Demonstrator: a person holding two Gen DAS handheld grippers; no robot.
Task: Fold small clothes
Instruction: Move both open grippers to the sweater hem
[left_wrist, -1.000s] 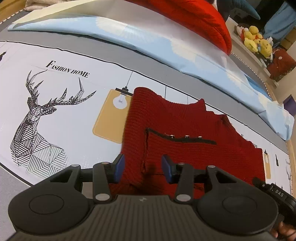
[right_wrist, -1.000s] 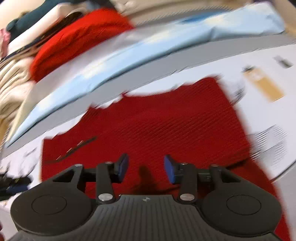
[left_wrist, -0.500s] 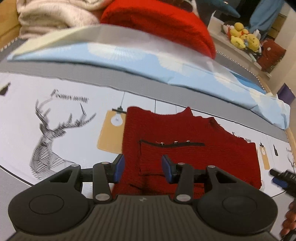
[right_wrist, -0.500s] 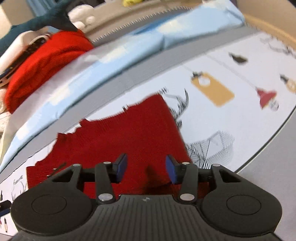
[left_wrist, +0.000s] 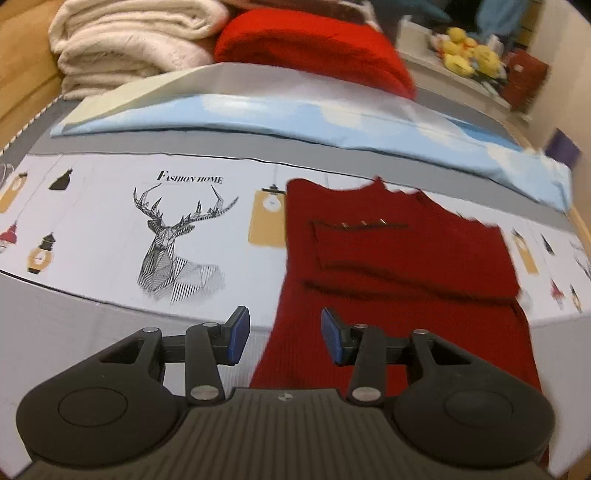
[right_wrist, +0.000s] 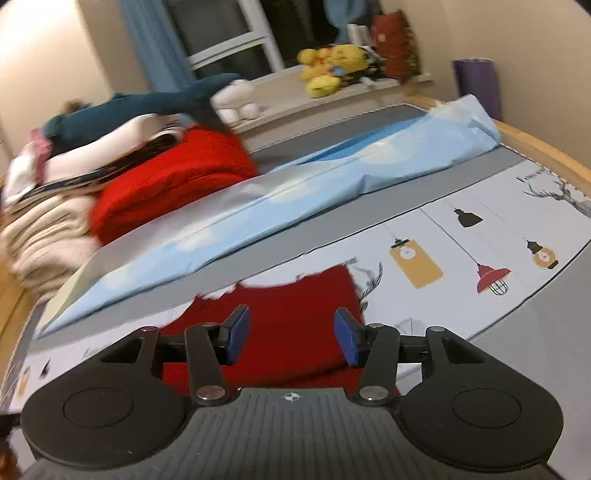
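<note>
— How many garments lie spread on the printed sheet?
— One dark red knit sweater (left_wrist: 399, 258), with three small metal buttons (left_wrist: 364, 223) along its dark trim.
— And grippers?
— Two: the left gripper (left_wrist: 284, 330) and the right gripper (right_wrist: 291, 334), each with two blue pads.
— Behind the sweater?
— One light blue pillow (left_wrist: 295, 118), one bright red folded blanket (left_wrist: 314, 48), one cream folded blanket (left_wrist: 129, 40).
— Deer on the sheet?
— One whole deer print (left_wrist: 177, 243) in the left view.
</note>
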